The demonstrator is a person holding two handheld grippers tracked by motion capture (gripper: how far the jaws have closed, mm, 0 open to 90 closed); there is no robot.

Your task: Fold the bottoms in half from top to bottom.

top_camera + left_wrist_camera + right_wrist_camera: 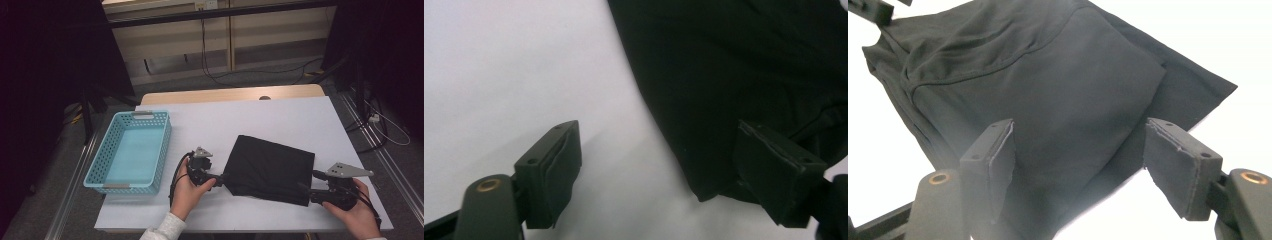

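At the near table edge, left gripper (218, 180) and right gripper (306, 190) flank a folded black garment (270, 167), jaws apart, gripping nothing. Folding looks complete; transfer remains. Farther left, the blue basket (161, 150) holds nothing on the white table (280, 117).

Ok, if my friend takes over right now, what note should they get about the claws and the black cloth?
Left claw: open at the near left corner of the black cloth, one jaw over the cloth's edge, nothing pinched.
Right claw: open at the cloth's near right corner, not gripping.
The cloth lies folded on the white table, right of the blue basket, which has nothing in it.
Done: the cloth looks folded.
Left, probably: grip it and move it into the basket.
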